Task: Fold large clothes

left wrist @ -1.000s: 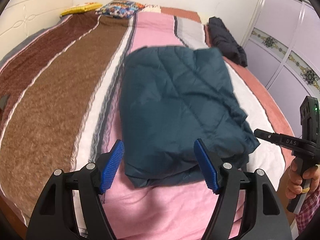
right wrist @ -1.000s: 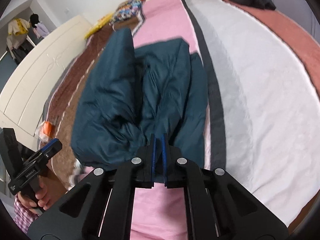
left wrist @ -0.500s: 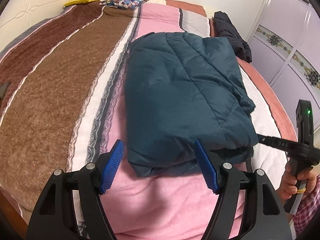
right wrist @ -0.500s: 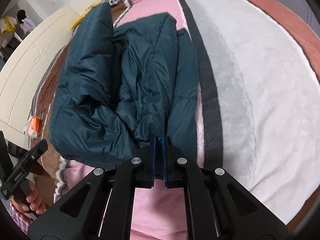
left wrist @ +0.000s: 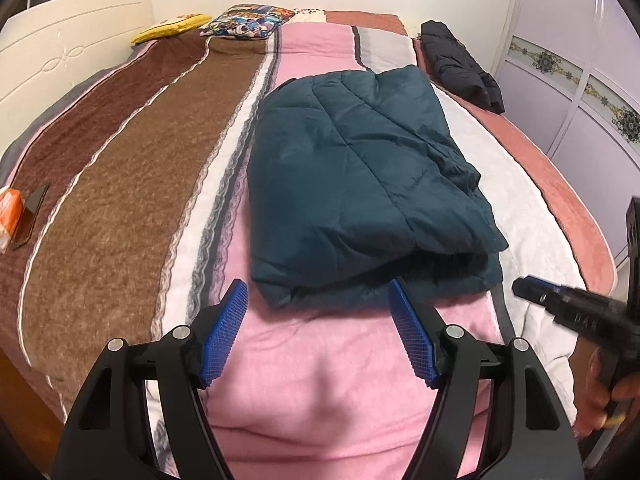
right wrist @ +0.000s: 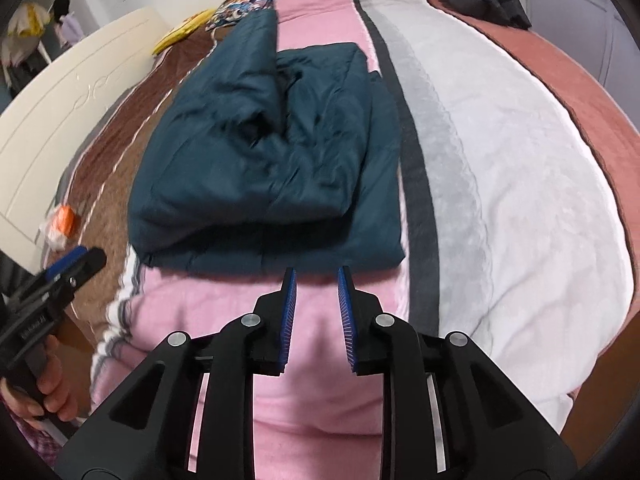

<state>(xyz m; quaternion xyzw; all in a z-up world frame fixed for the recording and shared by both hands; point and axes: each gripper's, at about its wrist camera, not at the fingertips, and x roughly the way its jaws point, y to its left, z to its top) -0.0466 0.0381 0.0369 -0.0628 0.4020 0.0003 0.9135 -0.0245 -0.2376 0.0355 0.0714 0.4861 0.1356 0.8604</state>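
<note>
Sitting folded on the striped blanket (left wrist: 120, 184) is the dark teal puffer jacket (left wrist: 352, 184) — a chunky rectangle lying mostly on the pink stripe, with its right edge spilling onto the grey and white stripes. The left gripper (left wrist: 318, 332) hovers just short of the jacket's near edge with its blue pads spread wide and only pink blanket between them. The right gripper (right wrist: 317, 312) sits just in front of the same near edge, jaws narrow but opening, nothing pinched between the pads — the jacket lies free of both tools. Farther back, a black garment (left wrist: 460, 64) is bundled near the wardrobe side, and patterned pillows (left wrist: 248, 20) rest by the wall. An orange packet (left wrist: 8, 212) lies on the brown stripe.
</note>
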